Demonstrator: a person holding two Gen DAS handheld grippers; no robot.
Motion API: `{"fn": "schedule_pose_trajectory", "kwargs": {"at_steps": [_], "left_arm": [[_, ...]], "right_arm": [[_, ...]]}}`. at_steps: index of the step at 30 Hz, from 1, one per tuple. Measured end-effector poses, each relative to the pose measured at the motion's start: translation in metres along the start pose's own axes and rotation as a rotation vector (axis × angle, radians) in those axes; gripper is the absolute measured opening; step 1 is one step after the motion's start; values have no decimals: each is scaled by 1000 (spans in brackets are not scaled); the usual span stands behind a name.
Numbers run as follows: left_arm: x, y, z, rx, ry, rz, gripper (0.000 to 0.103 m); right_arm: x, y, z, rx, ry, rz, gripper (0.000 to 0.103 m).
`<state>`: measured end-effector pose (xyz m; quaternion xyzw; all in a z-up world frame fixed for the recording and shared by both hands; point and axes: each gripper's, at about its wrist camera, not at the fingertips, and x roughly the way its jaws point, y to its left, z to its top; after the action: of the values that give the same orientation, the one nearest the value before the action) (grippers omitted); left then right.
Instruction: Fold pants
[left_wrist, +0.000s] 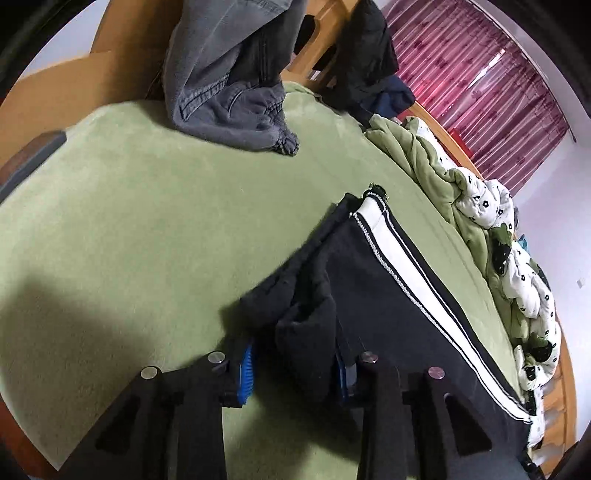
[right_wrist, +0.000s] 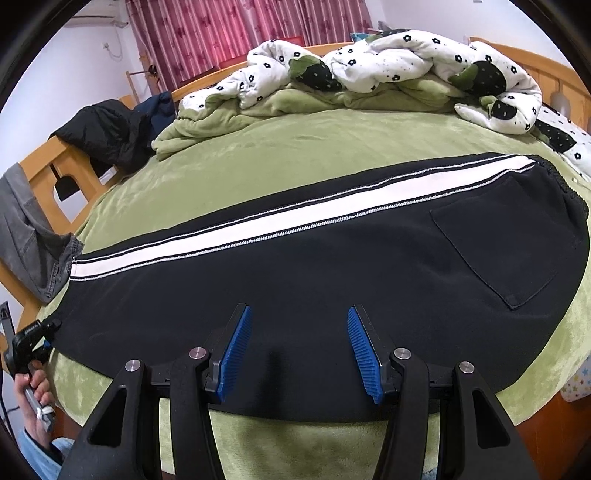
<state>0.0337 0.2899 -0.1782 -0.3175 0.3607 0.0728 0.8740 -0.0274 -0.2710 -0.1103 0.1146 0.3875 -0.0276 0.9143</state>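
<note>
Left tongs (left_wrist: 293, 373) are pinching the cuff end of the black pants (right_wrist: 332, 266), probably to carry it over for a fold. Right tongs (right_wrist: 299, 350) hang spread over the near edge. Pants lie flat across the green bed (right_wrist: 295, 144), stripe toward the far side.

Matt black cloth pants (right_wrist: 295, 280) — plush green blanket (right_wrist: 295, 147)

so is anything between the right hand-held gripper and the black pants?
Nothing visible. The right hand-held gripper is open just above the black pants, which lie flat on the green blanket. The left hand-held gripper sits at the leg end with fabric bunched between its fingers.
</note>
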Motion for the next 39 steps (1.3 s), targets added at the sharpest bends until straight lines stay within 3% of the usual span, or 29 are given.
{"fn": "schedule_pose_trajectory", "kwargs": {"at_steps": [5,9,14,21,26,31,35,39], "left_arm": [[-1,-6,-2,66,-10,64,29],[-6,-10,-5,93,3,108,33],[-26,-28,-28,219,48,148,50],[-56,-32,-63,217,88,71,51],[-75,-54,-78,311,86,8,51],[-88,-82,-64,460,-64,103,56],[-80,-97,-36,505,-69,83,56],[-64,-108,-14,533,-90,120,56]], "right_arm": [[2,-6,-2,-5,5,-15,53],[-2,-15,0,-17,-5,-32,53],[-4,-30,8,1,-24,-34,53],[4,-31,19,16,-27,-2,53],[10,-13,21,-29,-15,1,53],[13,6,26,-62,-27,-11,53],[17,18,32,-78,-39,-38,53],[24,24,41,-84,-44,-49,53]]}}
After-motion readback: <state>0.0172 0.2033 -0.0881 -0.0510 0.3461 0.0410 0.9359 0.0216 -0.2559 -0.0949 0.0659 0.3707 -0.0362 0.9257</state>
